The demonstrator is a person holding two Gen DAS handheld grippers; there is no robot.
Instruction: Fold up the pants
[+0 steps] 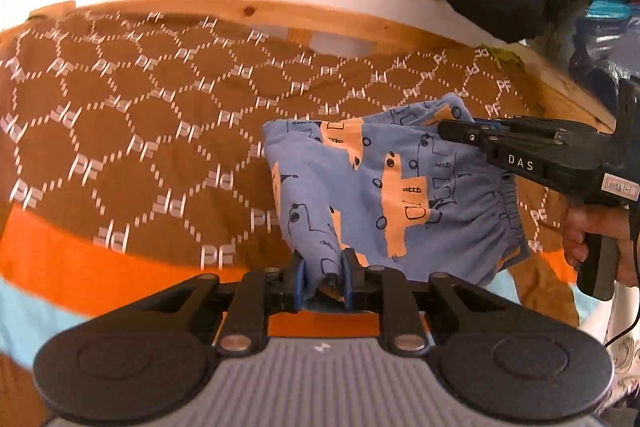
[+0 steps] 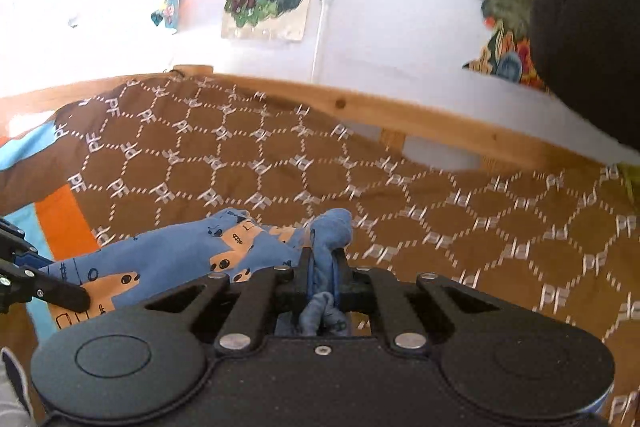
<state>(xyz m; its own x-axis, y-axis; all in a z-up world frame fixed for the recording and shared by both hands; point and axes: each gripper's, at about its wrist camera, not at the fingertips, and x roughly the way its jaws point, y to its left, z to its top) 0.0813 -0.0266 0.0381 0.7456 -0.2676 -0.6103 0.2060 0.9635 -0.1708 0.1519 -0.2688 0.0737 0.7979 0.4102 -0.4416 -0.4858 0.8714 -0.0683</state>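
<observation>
Bed [image 1: 120, 131], under a brown blanket [image 2: 440, 227] printed "PF", lies ahead of both claws. Blue pants [image 1: 400, 187] with orange shapes hang between them, long axis running claw to claw. Left claw [image 1: 323, 277] pinches one edge; right claw [image 2: 322, 267], marked "DAS", is pressed onto a bunched edge. Each claw holds its own end, so neither is nearer.

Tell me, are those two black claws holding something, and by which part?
Both hold the small blue cotton pants with orange vehicle prints. The left claw pinches a bunched bottom edge; the right claw is shut on a gathered fold at another edge.
</observation>
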